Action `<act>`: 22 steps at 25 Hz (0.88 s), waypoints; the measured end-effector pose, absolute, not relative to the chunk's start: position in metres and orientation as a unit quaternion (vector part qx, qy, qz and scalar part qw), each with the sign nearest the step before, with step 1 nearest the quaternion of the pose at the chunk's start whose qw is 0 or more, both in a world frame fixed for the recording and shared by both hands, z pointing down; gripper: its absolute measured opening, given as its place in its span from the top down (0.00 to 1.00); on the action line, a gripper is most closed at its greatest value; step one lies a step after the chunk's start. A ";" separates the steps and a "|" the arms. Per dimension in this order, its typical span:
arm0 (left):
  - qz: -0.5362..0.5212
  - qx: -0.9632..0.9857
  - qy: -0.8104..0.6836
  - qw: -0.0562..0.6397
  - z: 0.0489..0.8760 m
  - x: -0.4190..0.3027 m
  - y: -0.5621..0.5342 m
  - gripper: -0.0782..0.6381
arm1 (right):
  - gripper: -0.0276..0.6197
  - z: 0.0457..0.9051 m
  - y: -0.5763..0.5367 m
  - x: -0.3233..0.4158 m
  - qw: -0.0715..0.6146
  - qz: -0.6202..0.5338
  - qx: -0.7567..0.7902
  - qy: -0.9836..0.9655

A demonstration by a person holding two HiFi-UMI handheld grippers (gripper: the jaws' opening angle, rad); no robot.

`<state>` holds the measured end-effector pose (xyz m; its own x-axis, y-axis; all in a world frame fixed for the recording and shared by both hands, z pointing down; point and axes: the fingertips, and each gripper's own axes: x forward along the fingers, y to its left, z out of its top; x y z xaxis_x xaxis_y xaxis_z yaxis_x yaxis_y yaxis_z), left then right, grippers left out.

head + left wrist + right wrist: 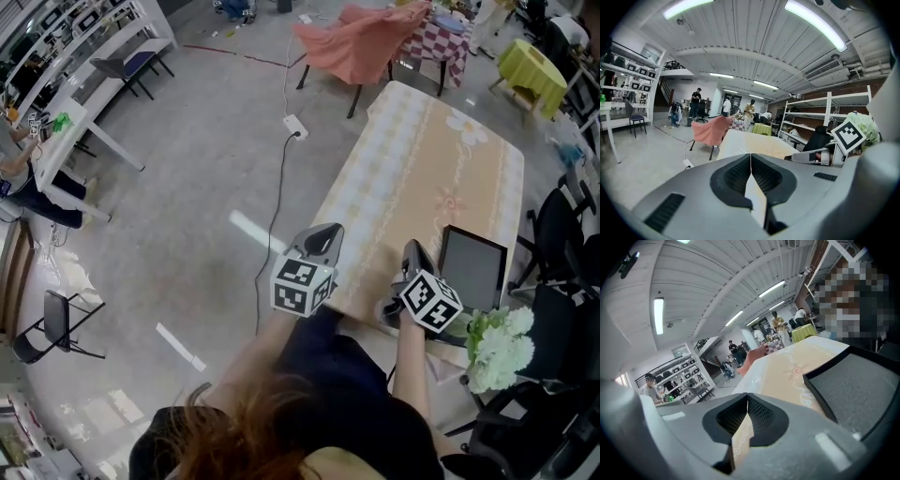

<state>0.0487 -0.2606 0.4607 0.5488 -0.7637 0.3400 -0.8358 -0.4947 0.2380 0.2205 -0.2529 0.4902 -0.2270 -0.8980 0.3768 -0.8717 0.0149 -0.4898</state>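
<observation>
The left hand-held gripper point(324, 234) hangs over the near left corner of the counter point(422, 159). Its jaws are pressed together with nothing between them. The right hand-held gripper point(412, 249) is closed and empty too, at the counter's near edge just beside the black tray point(473, 267). The tray lies flat on the near right part of the counter. White flowers point(497, 342) sit by the tray's near right corner.
</observation>
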 end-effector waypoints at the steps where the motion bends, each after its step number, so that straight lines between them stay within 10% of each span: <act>1: 0.095 0.859 -0.466 0.191 0.460 0.049 -0.265 0.87 | 0.95 0.491 -0.257 0.221 0.018 -0.328 -0.621 0.712; 22: 0.107 0.859 -0.450 0.218 0.475 0.067 -0.342 0.87 | 0.95 0.509 -0.325 0.232 -0.015 -0.348 -0.633 0.691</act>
